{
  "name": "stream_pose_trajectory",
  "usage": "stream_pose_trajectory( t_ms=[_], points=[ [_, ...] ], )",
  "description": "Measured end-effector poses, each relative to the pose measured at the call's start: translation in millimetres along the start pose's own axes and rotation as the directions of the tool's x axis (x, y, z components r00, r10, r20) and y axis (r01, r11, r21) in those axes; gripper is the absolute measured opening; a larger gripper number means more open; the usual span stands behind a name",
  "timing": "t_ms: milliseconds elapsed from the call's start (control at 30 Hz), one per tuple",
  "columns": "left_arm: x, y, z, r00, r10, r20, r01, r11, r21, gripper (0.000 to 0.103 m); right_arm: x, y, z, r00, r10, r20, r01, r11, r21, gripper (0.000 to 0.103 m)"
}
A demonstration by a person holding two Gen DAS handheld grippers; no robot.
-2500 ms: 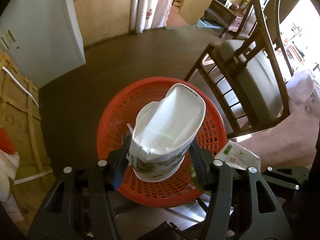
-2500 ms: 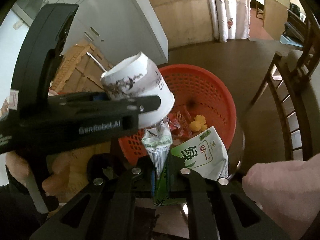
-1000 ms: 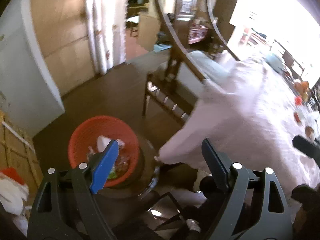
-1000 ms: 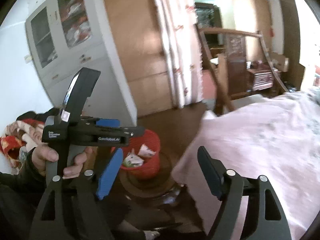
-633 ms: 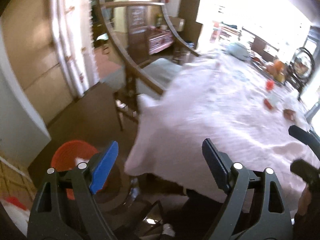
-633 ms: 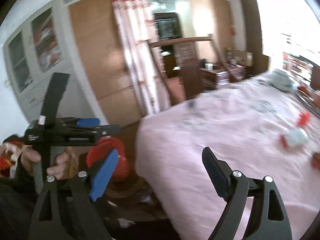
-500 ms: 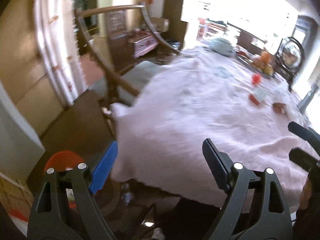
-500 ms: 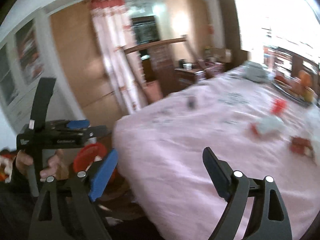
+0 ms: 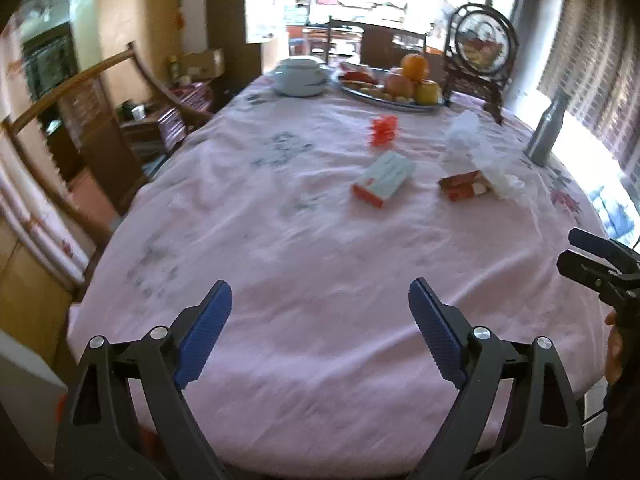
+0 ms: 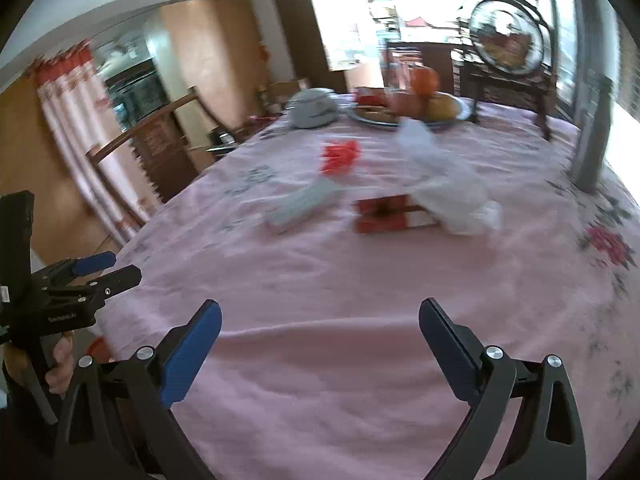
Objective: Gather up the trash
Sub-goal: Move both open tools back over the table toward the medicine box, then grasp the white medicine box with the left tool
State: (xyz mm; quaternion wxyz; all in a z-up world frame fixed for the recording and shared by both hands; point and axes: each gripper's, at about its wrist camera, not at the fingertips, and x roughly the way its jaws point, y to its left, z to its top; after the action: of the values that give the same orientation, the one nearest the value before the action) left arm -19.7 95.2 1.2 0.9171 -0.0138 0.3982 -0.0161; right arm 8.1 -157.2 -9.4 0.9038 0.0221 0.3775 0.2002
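Trash lies on the pink tablecloth (image 9: 320,272): a white and red carton (image 9: 383,179), a flat red pack (image 9: 465,186), a crumpled clear plastic bag (image 9: 484,152) and a red wrapper (image 9: 384,130). The right wrist view, blurred, shows the same carton (image 10: 306,202), red pack (image 10: 390,216), bag (image 10: 444,188) and wrapper (image 10: 340,156). My left gripper (image 9: 320,332) is open and empty over the near table edge. My right gripper (image 10: 320,344) is open and empty, to the right of the left one (image 10: 80,276).
A fruit platter (image 9: 394,88), a white lidded dish (image 9: 300,76), a round framed ornament on a dark stand (image 9: 482,52) and a metal bottle (image 9: 546,132) stand at the far side. A wooden chair (image 9: 96,128) stands left of the table.
Both grippers let go of the cup and green pack into the red basket, opened, then swung up and right from the floor to face the table.
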Motion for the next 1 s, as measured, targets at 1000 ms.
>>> stream_pose_trajectory(
  t_ms=[1000],
  points=[
    [189.2,-68.6,83.6,0.973,-0.039,-0.226,0.086,0.976,0.198,0.082,-14.4,-110.8,18.1,0.98,-0.198,-0.003,0.193,0.954,0.229,0.097]
  ],
)
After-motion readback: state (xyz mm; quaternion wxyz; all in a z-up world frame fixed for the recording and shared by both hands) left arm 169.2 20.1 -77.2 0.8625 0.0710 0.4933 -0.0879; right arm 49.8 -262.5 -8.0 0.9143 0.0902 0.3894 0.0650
